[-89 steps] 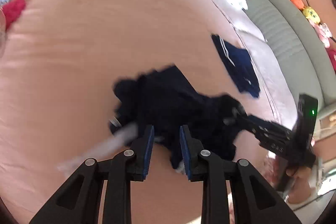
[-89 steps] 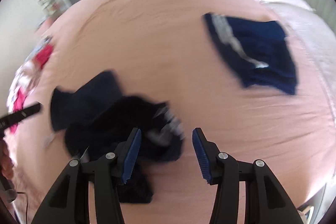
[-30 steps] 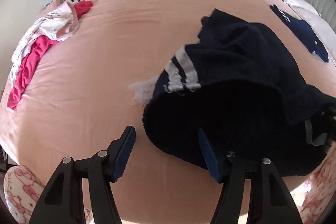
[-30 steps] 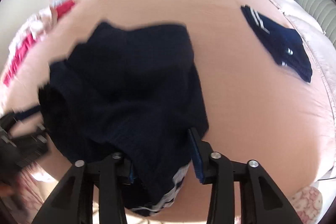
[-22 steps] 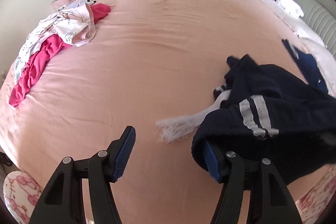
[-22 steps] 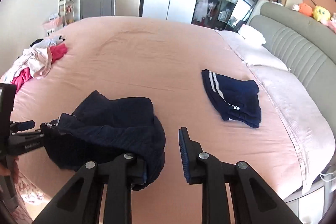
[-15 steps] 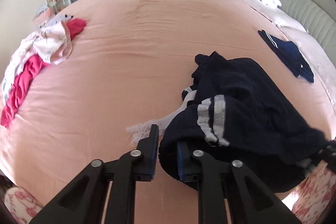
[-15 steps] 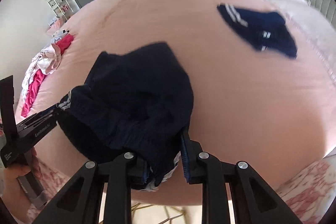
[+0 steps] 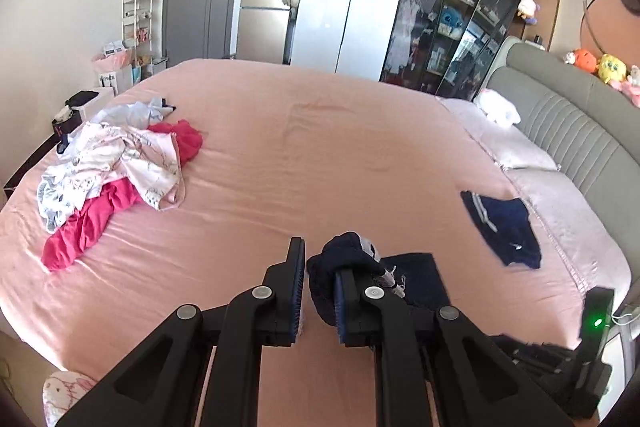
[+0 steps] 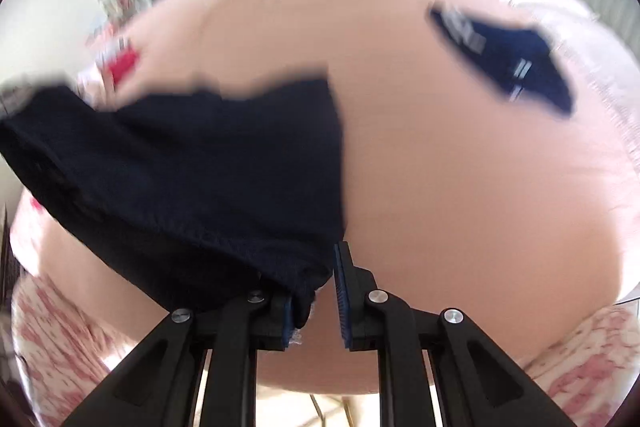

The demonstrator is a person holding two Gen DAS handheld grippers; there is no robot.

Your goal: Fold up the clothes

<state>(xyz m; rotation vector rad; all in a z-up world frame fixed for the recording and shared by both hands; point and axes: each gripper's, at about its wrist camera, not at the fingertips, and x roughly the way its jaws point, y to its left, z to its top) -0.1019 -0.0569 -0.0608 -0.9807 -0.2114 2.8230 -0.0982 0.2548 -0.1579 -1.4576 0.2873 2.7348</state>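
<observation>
Bed (image 9: 320,155): a wide pink sheet fills both views, its near half bare enough to lay a garment flat.
Dark navy garment (image 10: 208,179): a second ago it lay bunched on the sheet; now it hangs lifted between the two grippers, one bunched edge showing in the left wrist view, the broad panel blurred in the right. That suggests the shake-out before the first fold.
Left gripper (image 9: 318,279): risen sharply, fingers nearly closed, clamped on the garment's bunched, striped edge.
Right gripper (image 10: 312,291): jaws closing, with the garment's hem pinched between them at the left finger.
Folded navy shorts (image 9: 504,227): lie apart on the right side of the bed, near the pale pillows (image 9: 516,151); seemingly done.
Unfolded pile (image 9: 112,171): pink, white and red clothes heaped at the bed's left edge, well clear of the lifted garment.
Obstructions: none evident on the sheet ahead; the garment's twist is the likelier trouble.
</observation>
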